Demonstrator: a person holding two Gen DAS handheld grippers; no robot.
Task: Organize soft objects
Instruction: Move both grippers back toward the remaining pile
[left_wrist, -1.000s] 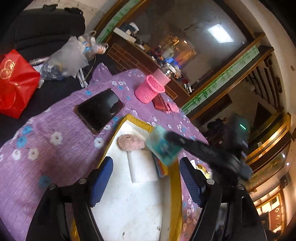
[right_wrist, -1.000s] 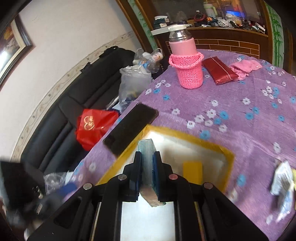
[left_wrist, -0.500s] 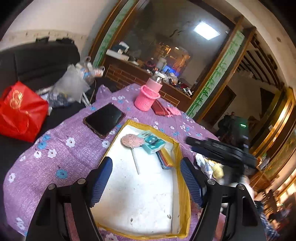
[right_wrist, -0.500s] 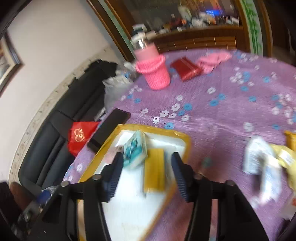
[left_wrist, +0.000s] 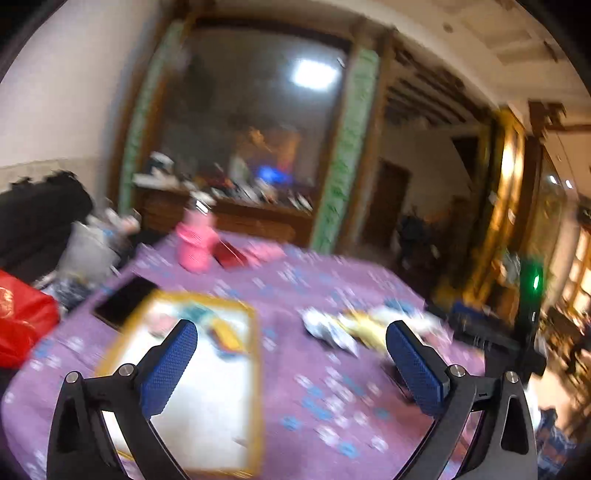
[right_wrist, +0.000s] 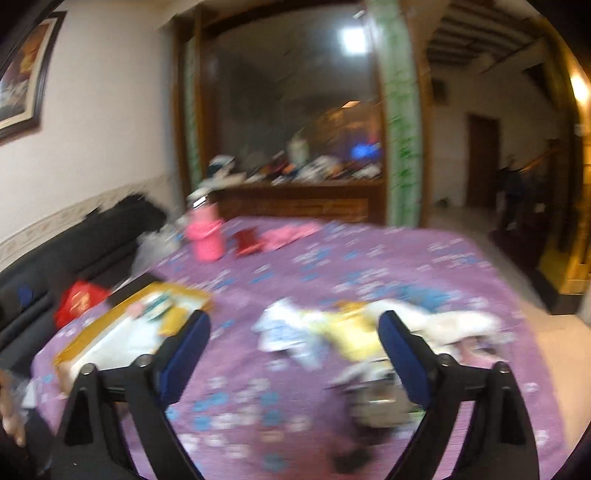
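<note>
Hand-held gripper (right_wrist: 291, 338) wide apart, level (empty), above purple cloth (right_wrist: 369, 258).

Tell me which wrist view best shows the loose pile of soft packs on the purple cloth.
Right wrist: the pile of soft packs sits centred, spread between the open fingers, blurred. Left wrist catches it smaller, right of the yellow-rimmed tray, partly behind one finger.

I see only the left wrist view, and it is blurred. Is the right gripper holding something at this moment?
Observer: No. The right wrist view shows the right gripper open, with nothing between its fingers.
Operator: What lies nearest to it?
Observer: A blurred silvery packet on the purple cloth, on the near side of the pile of soft things.
Operator: Is anything on the wall at the left?
Observer: Yes, a framed picture hangs there.
</note>
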